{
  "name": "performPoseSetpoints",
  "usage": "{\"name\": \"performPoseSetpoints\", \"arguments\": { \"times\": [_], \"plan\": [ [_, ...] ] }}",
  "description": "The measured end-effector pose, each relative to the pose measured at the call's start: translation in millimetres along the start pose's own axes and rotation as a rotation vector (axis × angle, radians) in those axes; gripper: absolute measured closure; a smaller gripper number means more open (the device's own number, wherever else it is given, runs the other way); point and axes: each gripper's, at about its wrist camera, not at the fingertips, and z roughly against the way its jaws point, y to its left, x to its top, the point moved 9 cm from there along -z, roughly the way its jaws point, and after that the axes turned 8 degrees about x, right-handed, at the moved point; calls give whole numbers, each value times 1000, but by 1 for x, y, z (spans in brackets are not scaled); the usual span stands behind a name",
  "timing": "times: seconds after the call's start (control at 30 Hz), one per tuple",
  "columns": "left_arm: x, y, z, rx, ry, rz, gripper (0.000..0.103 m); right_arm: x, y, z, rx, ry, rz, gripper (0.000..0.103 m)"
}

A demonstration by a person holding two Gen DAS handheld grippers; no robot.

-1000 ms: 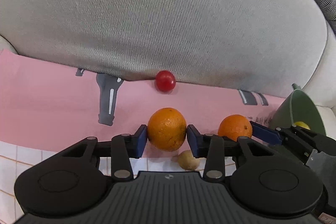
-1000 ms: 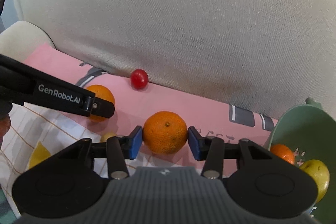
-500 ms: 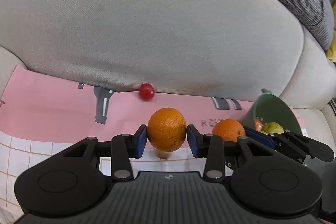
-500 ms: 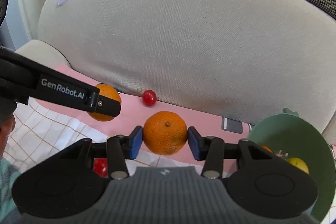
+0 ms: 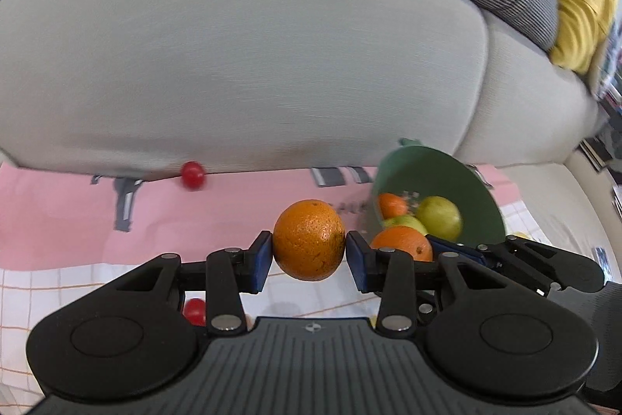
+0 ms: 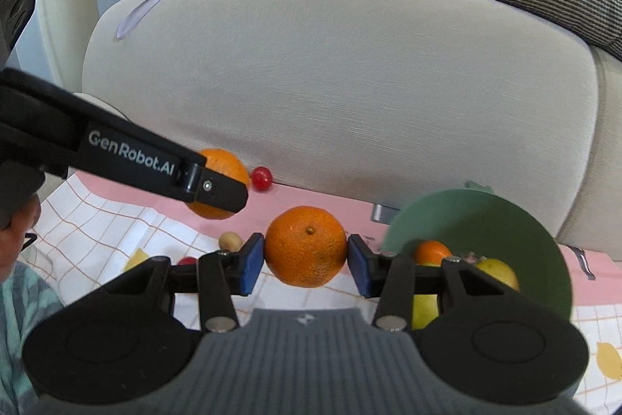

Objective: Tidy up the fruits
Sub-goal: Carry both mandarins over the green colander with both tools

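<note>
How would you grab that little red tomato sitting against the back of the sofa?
Judging by its pose, from above or the front: the small red tomato rests on the pink cloth against the sofa cushion, so its back is blocked. It is round and smooth; pinch its left and right sides across the widest part, gently.

An orange (image 5: pixel 309 240), round and pitted, is clamped between the blue pads of the left gripper (image 5: pixel 308 261), off the cloth. A second orange (image 6: pixel 306 246), stem scar toward the camera, is clamped likewise in the right gripper (image 6: pixel 306 269). At 2 o'clock from it a green bowl (image 6: pixel 505 220) is seen tilted, with a small orange (image 6: pixel 431 252) and yellow-green fruits (image 6: pixel 499 271) inside. A cherry tomato (image 5: pixel 193 174) lies at 10 o'clock against the cushion.
</note>
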Motion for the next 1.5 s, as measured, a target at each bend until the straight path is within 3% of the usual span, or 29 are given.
{"name": "performPoseSetpoints", "arguments": {
  "times": [0.4,0.73,1.5],
  "plan": [
    [-9,-82,-3,-64,31,-157,57,-26,-57,40,-67,-6,-38,59],
    [-20,-132,-28,-83,103,-247,57,-41,-110,45,-146,38,-7,59],
    [-23,-139,-90,-96,265,-187,57,-60,-147,-6,-119,250,124,59]
  ]
}}
